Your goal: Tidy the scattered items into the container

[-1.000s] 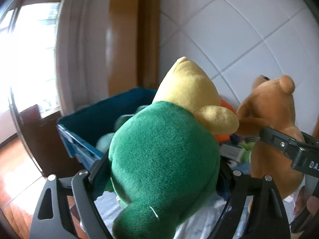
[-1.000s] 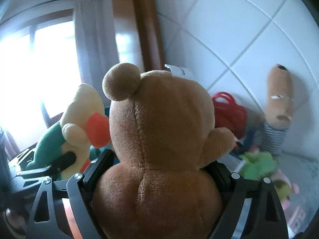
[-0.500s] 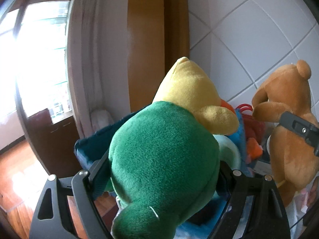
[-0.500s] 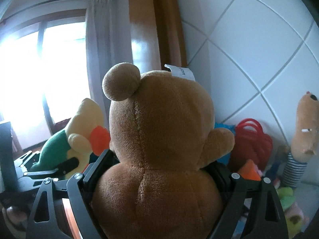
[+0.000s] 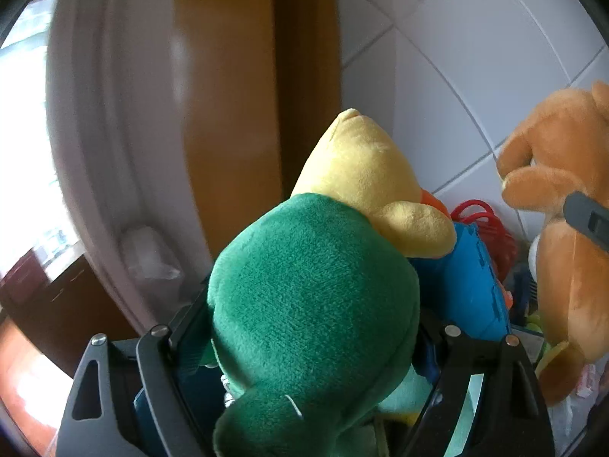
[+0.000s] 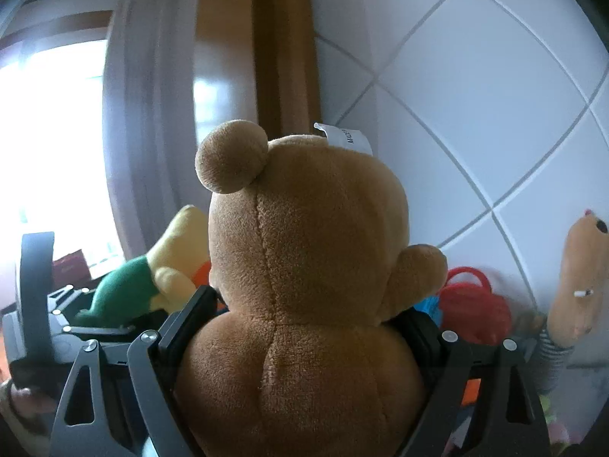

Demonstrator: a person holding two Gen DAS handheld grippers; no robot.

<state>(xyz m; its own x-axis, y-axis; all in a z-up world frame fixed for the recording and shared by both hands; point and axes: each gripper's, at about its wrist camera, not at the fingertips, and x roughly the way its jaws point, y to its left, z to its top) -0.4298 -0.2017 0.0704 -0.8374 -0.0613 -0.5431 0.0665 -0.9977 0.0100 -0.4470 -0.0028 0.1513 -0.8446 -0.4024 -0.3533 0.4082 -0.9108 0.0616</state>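
My left gripper (image 5: 312, 316) is shut on a plush duck (image 5: 361, 175) with a green body and yellow head, held in the air. Just behind and under it is the ribbed wall of the blue bin (image 5: 468, 278). My right gripper (image 6: 310, 304) is shut on a brown teddy bear (image 6: 304, 228), squeezed at its waist. The teddy bear (image 5: 563, 266) also hangs at the right of the left wrist view, and the duck (image 6: 125, 289) shows at the left of the right wrist view. The bin's inside is mostly hidden by the toys.
A red handled bag (image 6: 472, 304) and a tan plush dog in a striped shirt (image 6: 582, 278) lean on the white tiled wall (image 6: 495, 95). A wooden door frame (image 5: 236, 114), a white curtain (image 5: 99, 133) and a bright window (image 6: 49, 152) lie to the left.
Both grippers have carried their toys forward and a little up. The blue bin has slid from centre-left to under and right of the duck. The wall and door frame loom closer.
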